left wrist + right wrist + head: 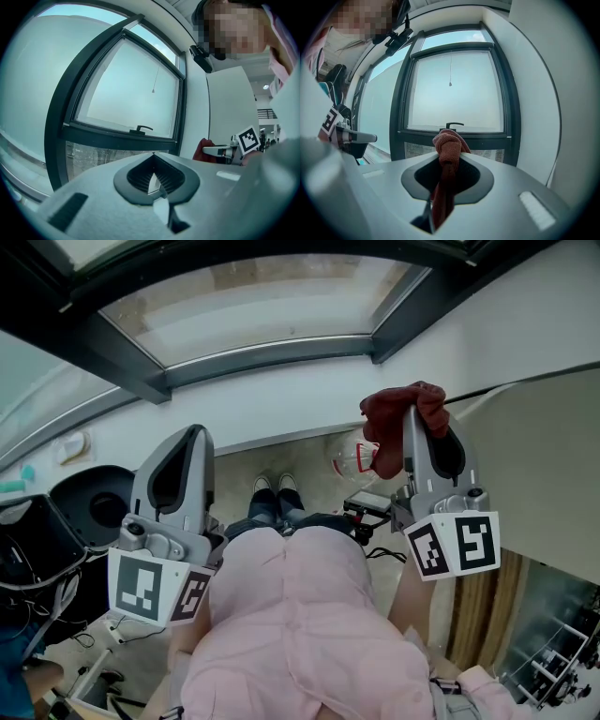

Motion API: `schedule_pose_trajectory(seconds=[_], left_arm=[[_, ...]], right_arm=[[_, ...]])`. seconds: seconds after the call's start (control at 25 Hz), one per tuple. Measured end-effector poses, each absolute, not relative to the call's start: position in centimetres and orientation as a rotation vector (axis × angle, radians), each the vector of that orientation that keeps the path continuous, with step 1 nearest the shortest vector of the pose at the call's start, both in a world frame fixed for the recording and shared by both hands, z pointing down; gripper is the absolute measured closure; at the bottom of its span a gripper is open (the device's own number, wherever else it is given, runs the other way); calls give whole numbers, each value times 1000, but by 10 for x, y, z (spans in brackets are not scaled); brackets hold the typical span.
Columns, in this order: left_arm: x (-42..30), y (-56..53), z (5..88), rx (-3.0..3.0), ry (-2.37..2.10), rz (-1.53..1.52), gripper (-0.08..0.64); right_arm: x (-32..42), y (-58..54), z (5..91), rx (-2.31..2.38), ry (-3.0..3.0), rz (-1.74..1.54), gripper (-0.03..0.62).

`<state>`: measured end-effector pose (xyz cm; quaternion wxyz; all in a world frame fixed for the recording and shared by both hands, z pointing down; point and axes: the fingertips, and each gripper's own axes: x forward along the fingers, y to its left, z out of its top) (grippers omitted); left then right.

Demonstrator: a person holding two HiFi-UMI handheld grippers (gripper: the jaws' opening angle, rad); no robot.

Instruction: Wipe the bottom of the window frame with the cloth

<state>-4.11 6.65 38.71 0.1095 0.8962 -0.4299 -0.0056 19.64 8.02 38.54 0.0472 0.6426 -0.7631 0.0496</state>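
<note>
The dark window frame [272, 354] curves across the top of the head view, its bottom bar just above the white wall. My right gripper [410, 415] is raised toward that wall, shut on a red-brown cloth [403, 409] that bunches over its tip. In the right gripper view the cloth [447, 145] sticks up between the jaws, in front of the frame's lower bar [487, 139] and the window handle [452, 125]. My left gripper [197, 432] is held up further left, shut and empty. In its own view the left gripper [153, 154] points at the same window [126, 140].
A white wall runs under the window, with a side wall [534, 324] close on the right. On the floor below are the person's shoes [277, 486], a clear plastic bag [354, 457], a small black device [368, 507], and a black round object [94, 502] with cables at left.
</note>
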Motion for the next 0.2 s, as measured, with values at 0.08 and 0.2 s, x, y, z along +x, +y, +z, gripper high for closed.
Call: schedule_pose_trajectory(seconds=[0.08,0.2], left_arm=[[-41,67,387,2634,-1262,-17,565],[-41,67,389,2631,-1263,-17,565]], right_arm=[[196,80,386,1956,-2327,152,531],[195,79,385,1949,-2328,150,531]])
